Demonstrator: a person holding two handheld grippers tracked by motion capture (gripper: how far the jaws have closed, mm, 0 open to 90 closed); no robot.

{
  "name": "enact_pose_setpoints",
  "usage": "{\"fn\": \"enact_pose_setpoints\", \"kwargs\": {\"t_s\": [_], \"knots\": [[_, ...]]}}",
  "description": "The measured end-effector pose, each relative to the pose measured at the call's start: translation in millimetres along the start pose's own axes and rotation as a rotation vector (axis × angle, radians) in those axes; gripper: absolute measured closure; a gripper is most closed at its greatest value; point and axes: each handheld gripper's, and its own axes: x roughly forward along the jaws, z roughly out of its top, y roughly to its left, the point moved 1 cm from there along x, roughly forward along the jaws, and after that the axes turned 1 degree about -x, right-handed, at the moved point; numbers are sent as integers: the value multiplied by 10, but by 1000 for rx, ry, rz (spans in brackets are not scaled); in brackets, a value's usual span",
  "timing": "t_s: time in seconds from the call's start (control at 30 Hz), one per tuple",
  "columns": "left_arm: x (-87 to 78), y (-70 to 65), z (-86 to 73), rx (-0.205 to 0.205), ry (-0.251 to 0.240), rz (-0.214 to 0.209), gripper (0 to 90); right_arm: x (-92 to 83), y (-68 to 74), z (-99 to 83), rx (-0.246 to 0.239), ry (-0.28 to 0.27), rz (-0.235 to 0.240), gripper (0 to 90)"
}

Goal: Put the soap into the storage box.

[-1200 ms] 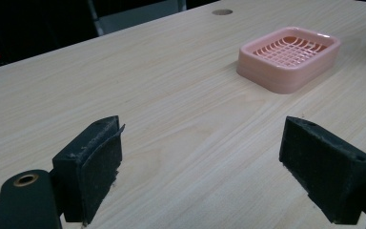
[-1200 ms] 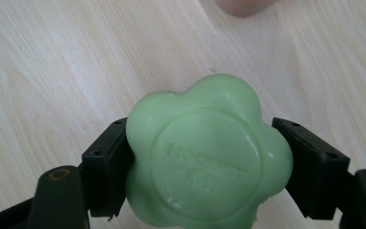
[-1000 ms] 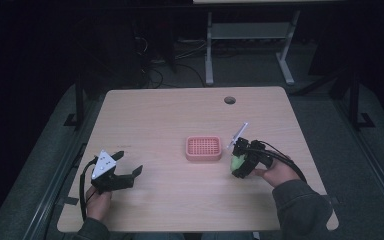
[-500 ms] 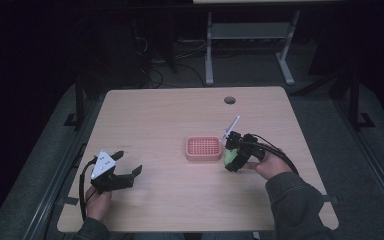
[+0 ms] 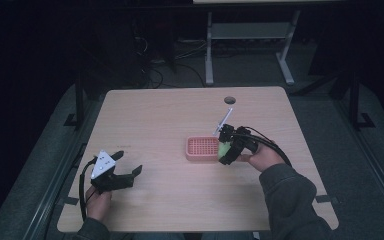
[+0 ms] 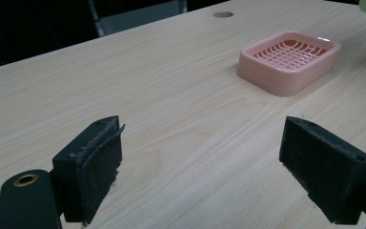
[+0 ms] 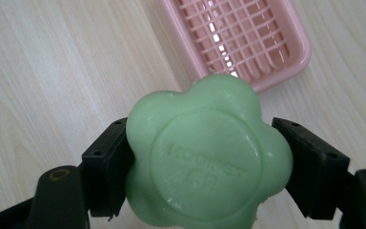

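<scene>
the desk is the biggest thing here, a pale wood top with rounded corners and a small round hole near its 12 o'clock edge. a person's 2 forearms come in from the 6 o'clock side, each hand holding a black tool.

right of the desk's centre sits a pink soap dish with a grid bottom, flat on the wood. in the left gripper view it lies toward 1 o'clock, well apart from the pads.

the right claw hangs just beside the dish's 3 o'clock end, cables trailing back over the hand. it is closed on a green flower-shaped soap, 1 pad pressed to each side; raised lettering on the soap's face is too soft to read. the dish lies past it at 12 o'clock.

the left claw rests at the desk's 8 o'clock corner, spread wide with only bare wood between its 2 pads.
</scene>
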Motion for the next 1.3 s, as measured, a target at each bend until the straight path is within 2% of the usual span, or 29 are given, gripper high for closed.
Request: {"fn": "enact_pose_setpoints", "kwargs": {"t_s": [0.13,0.77,1.17,1.3], "knots": [[0,-1,0,0,0,0,141,-4,-24,78,-2,-15,11,257],[13,15,3,4,9,17,141,64,-102,399,-32,-2,31,257],[15,19,11,-7,5,20,141,118,-147,443,-32,-21,64,257],[22,19,12,5,11,22,142,135,-183,458,-20,-22,69,258]]}}
